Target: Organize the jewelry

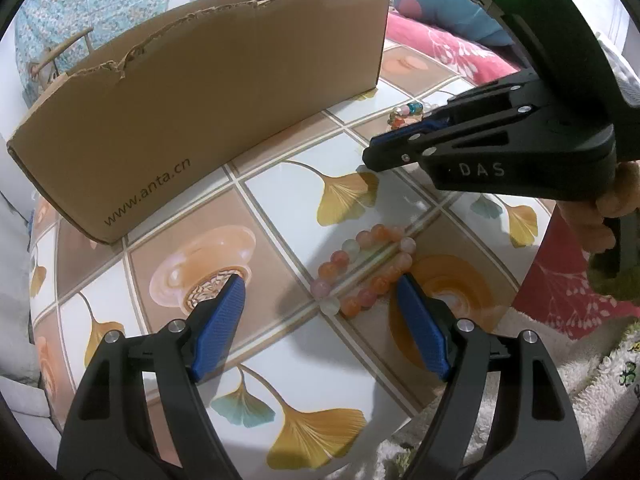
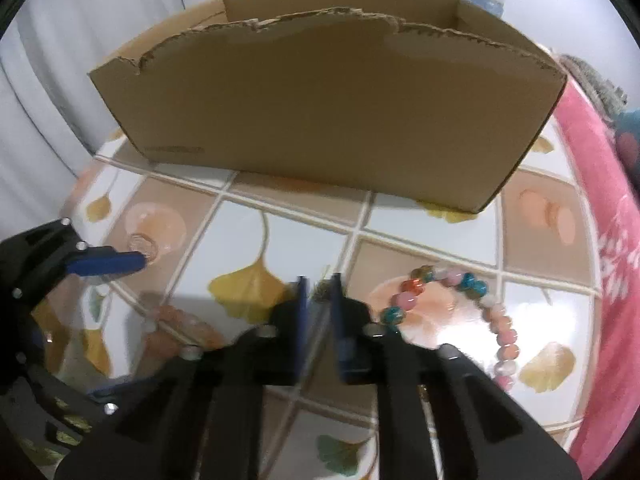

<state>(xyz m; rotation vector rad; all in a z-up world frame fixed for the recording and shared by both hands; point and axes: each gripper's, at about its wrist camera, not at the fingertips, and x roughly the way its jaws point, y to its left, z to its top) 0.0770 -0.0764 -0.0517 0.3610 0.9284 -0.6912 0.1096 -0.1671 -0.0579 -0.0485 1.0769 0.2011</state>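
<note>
Nearest the left wrist camera, the left gripper (image 1: 320, 294) hangs with its blue fingers (image 1: 220, 328) spread wide above the tiled, ginkgo-patterned table (image 1: 280, 184), holding nothing. Between and just beyond the fingertips lies the orange-and-white bead bracelet (image 1: 366, 270), flat on the table, with the right-hand finger just beside its beads.

In the right wrist view, the right gripper (image 2: 319, 300) points steeply down at the table with its jaws drawn almost together and nothing visible between them. The multicoloured bead bracelet (image 2: 460, 312) lies just to its right, untouched — a curved string of pink, teal and orange beads.

Farther back, the open cardboard box (image 1: 208, 112) stands with a torn upper rim; its inside is hardly shown, so whether any jewelry is already in it cannot be told. Cloth and cushions lie beyond the table's edge.

The risks from here seem plain. The beads are round and glossy and the table is slick, so fingers closing on one bead could squirt the bracelet aside rather than lift it. The right gripper is beside its bracelet, not over it, and its jaws are too narrow to take a bead — it would need to open first. With both tools close together, they could also knock one another.
</note>
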